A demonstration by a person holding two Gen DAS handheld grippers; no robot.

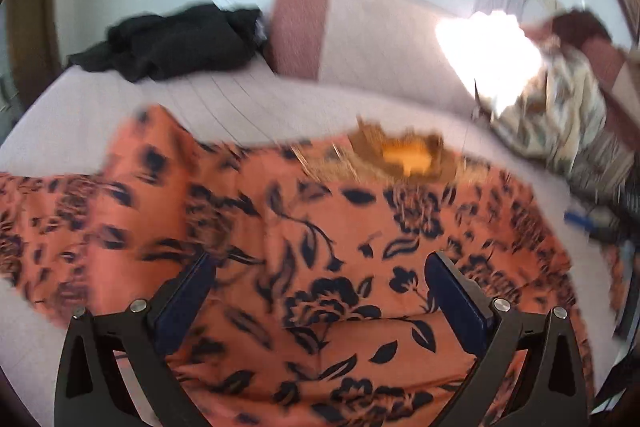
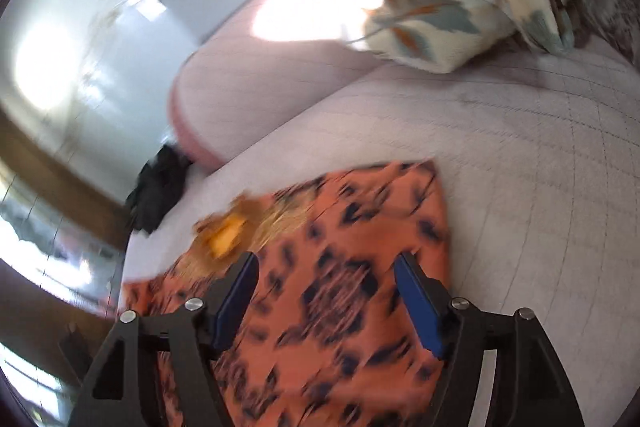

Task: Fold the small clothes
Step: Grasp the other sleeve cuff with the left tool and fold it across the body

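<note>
On the pale quilted bed [image 2: 540, 147] your orange garment with dark floral print [image 1: 304, 227] lies spread near the front edge, seemingly only partly folded, while your left gripper [image 1: 320, 291] and right gripper [image 2: 324, 291] hover above it, fingers apart, holding nothing.

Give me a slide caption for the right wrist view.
Open right gripper above orange floral garment spread on the quilted bed.
</note>
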